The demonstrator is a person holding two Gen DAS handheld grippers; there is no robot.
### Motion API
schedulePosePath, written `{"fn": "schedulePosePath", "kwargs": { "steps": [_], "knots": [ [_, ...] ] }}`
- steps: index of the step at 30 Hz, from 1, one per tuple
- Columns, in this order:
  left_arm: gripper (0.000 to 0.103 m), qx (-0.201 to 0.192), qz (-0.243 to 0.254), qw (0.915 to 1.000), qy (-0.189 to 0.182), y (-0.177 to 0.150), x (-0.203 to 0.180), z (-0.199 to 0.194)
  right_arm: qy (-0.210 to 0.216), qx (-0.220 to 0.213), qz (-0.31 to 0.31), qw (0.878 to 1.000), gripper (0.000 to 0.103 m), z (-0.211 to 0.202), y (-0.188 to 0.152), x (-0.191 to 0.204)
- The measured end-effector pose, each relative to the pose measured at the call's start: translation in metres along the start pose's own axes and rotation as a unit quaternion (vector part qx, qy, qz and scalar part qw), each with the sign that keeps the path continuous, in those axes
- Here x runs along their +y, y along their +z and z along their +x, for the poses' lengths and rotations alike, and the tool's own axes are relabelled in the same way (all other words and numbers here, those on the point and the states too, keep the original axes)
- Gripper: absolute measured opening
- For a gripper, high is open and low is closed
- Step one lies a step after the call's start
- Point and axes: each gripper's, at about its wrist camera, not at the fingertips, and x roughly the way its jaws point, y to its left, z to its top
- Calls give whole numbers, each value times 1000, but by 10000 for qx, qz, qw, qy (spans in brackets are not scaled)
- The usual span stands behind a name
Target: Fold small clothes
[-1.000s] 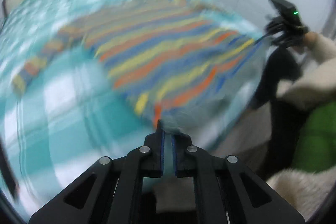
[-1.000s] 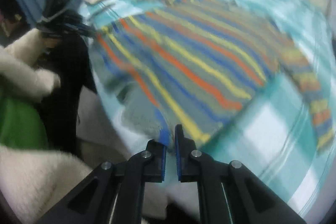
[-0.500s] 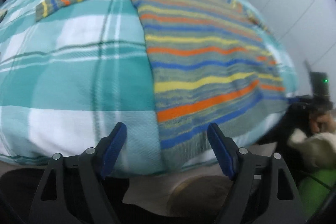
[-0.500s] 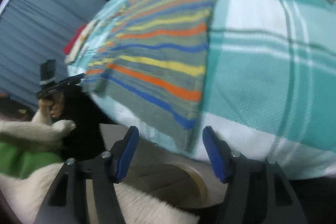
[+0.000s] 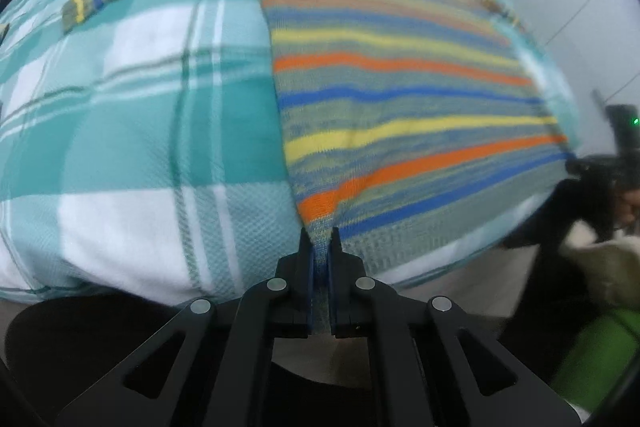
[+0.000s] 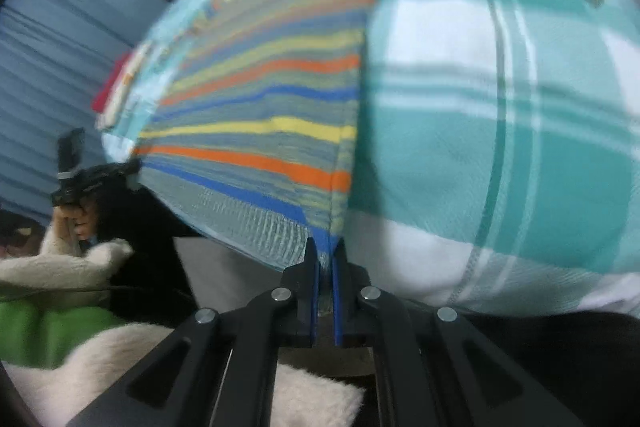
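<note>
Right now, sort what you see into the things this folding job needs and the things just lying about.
Job:
- grey knitted sweater with orange, yellow and blue stripes, spread flat
- left gripper, shut on its hem corner
- right gripper, shut on the other hem corner

Lying about:
- teal-and-white checked bedcover
- red and white folded cloth
- blue curtain

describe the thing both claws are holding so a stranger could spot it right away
Start at the bed's teal-and-white checked blanket. Flat on it lies a striped sweater, its hem corners pinched by the left claw and right claw. Only it has orange, yellow and blue bands.
</note>
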Motion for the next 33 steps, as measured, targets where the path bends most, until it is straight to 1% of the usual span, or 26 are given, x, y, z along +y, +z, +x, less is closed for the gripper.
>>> {"fn": "schedulePosePath", "kwargs": {
  "steps": [2, 4, 6, 7, 8, 9, 10, 11, 12, 13, 14, 15, 16, 17, 18, 19, 21, 22, 23, 24, 25, 27, 28, 30, 32, 33],
  "knots": [
    [3, 30, 54, 9998, 194, -2, -4, 7, -191, 242, 58, 9995, 5, 25, -4, -7],
    [5, 4, -5, 9998, 189, -3, -4, 5, -211, 239, 178, 9993, 5, 38, -4, -11],
    [11, -28, -17, 9996, 263, -4, -3, 3, -194, 171, 258, 9993, 5, 36, -4, -13],
    [19, -51, -31, 9996, 262, -5, -1, -1, -207, 162, 236, 9994, 5, 35, -5, -14],
    [23, -53, -57, 9996, 255, -5, 1, -6, -203, 166, 207, 9994, 9, 32, -6, -14],
    [37, -82, -70, 9995, 312, -3, 1, -10, -188, 183, 209, 9994, 19, 27, -7, -16],
    [46, -241, -66, 9988, 426, -2, 3, -23, -216, 199, 229, 9993, 23, 18, -10, -21],
    [50, -413, -48, 9980, 477, 0, 7, -33, -260, 175, 234, 9992, 28, 9, -12, -24],
    [57, -654, -31, 9965, 525, 5, 8, -48, -329, 89, 208, 9992, 30, -3, -11, -25],
    [66, -906, -28, 9942, 570, 11, 9, -63, -457, -49, 158, 9988, 31, -18, -7, -26],
    [71, -1198, -26, 9910, 604, 20, 10, -78, -621, -192, 96, 9978, 32, -29, -1, -22],
    [80, -1422, -11, 9880, 595, 28, 9, -87, -862, -360, -9, 9956, 36, -40, 9, -18],
    [87, -1696, 3, 9840, 555, 40, 7, -95, -1225, -566, -208, 9906, 38, -51, 22, -13],
    [88, -1921, -5, 9800, 523, 54, 5, -98, -1547, -746, -424, 9842, 38, -59, 36, -9],
    [88, -2057, 5, 9775, 475, 64, 1, -97, -1787, -973, -689, 9767, 38, -64, 55, -1],
    [89, -2196, 39, 9749, 372, 77, -3, -93, -1791, -1112, -834, 9739, 38, -64, 69, 6],
    [89, -2344, 72, 9719, 199, 103, -13, -71, -1559, -1403, -1086, 9717, 38, -57, 101, 23],
    [89, -2352, 71, 9717, 192, 112, -17, -61, -1330, -1532, -1214, 9716, 38, -47, 119, 35],
    [89, -2338, 70, 9720, 216, 119, -21, -47, -1108, -1642, -1309, 9714, 38, -35, 133, 44],
    [89, -2299, 60, 9728, 290, 127, -26, -28, -973, -1714, -1355, 9710, 38, -25, 144, 49],
    [89, -2258, 56, 9736, 335, 131, -29, -16, -804, -1763, -1418, 9707, 38, -6, 157, 56],
    [89, -2069, 90, 9772, 467, 131, -32, 14, -716, -1749, -1416, 9717, 38, 20, 168, 60],
    [89, -1899, 133, 9799, 596, 130, -33, 27, -738, -1656, -1374, 9738, 38, 37, 171, 57],
    [89, -1602, 278, 9829, 869, 119, -30, 48, -950, -1337, -1236, 9787, 37, 61, 167, 44],
    [91, -1779, 371, 9792, 905, 107, -27, 42, -896, -1437, -1267, 9774, 37, 55, 149, 33],
    [93, -1778, 369, 9792, 899, 105, -25, 37, -989, -1393, -1287, 9769, 37, 48, 141, 29]
  ]
}}
